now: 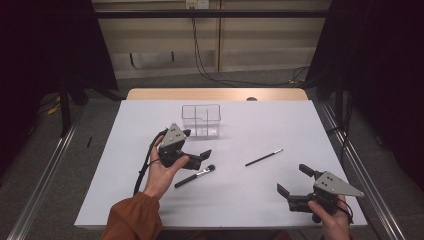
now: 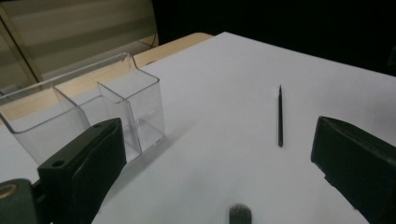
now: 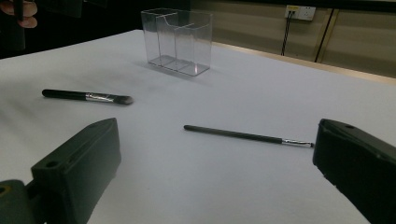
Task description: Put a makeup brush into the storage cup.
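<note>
Left tongs (image 1: 196, 145) jaws apart, empty, held above the white surface (image 1: 250, 200) just in front of the clear organizer (image 1: 201, 120). Right tongs (image 1: 296, 181) jaws apart, empty, at the near right corner. Organizer upright, toward the back, compartments empty. Thick brush (image 1: 195, 176) lies just beside the left hand (image 1: 162, 172), bristles toward the tongs. Thin brush (image 1: 264, 157) lies mid-surface, well apart from both tongs.

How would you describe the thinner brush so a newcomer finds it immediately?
Start at the clear organizer on the white table. Nearer and to its right lies the thin brush. Unlike the thick brush, it ends in a tiny tip.
</note>
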`<action>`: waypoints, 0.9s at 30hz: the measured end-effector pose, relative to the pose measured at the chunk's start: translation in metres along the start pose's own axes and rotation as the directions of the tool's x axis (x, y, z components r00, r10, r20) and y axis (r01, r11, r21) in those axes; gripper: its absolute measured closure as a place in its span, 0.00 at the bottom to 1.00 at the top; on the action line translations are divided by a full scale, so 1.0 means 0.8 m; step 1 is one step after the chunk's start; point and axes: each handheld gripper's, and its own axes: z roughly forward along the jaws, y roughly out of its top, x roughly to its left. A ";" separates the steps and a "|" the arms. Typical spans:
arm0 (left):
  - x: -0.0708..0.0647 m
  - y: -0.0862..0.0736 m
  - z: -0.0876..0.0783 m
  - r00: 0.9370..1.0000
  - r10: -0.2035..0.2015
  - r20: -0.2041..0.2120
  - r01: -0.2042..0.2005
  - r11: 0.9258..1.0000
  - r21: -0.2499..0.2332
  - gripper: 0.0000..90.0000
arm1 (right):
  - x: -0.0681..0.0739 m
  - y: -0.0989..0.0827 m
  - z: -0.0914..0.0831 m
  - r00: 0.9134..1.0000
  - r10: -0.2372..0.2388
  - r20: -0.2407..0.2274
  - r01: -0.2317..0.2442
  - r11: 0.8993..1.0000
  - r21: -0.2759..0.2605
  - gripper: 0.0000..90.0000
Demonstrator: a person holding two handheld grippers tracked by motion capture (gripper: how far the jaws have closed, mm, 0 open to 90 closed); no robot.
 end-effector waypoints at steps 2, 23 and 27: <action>0.001 0.000 0.000 1.000 0.006 -0.002 -0.006 1.000 0.015 0.04 | 0.000 0.000 0.000 1.000 -0.001 -0.001 0.001 1.000 0.001 0.01; 0.010 0.008 0.006 1.000 0.026 -0.003 -0.023 0.918 0.395 0.06 | -0.001 0.000 0.001 1.000 -0.005 -0.005 0.005 1.000 0.006 0.01; 0.006 0.010 0.016 0.999 0.001 0.035 -0.017 0.883 0.469 0.06 | -0.001 0.000 0.001 1.000 -0.005 -0.006 0.005 1.000 0.006 0.01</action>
